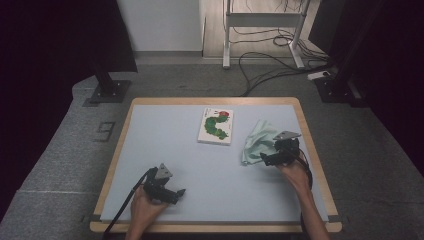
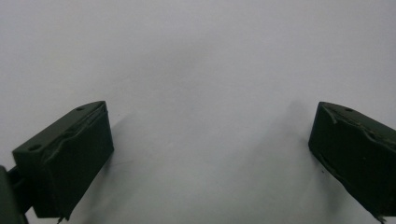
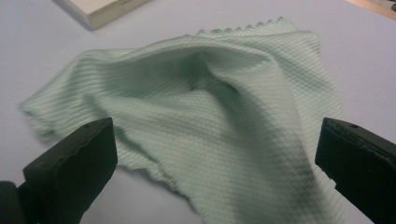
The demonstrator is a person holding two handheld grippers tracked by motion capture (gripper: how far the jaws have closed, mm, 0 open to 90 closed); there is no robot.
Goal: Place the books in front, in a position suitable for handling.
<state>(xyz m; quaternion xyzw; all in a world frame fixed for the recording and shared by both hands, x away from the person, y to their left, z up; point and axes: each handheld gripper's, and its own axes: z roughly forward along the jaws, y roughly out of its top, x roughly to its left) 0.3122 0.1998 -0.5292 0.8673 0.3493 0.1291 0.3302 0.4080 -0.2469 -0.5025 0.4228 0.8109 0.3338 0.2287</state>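
High view sits above my side, looking forward and down over the whole surface [image 1: 165,150], floor and desk legs beyond. Left gripper view rides my left gripper [image 2: 210,158], aimed low and very close at bare surface. Right gripper view rides my right gripper [image 3: 215,168], close on the green cloth [image 3: 210,107], book [image 3: 100,9] corner at top. High view shares that cloth [image 1: 257,137] and book [image 1: 216,126].

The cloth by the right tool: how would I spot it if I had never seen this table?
Find the pale blue table, then the picture book near its far edge. Just right of the book, in front of the open right tool, lies the cloth. It is the one soft thing there: crumpled, mint green, finely ribbed, with a scalloped edge.
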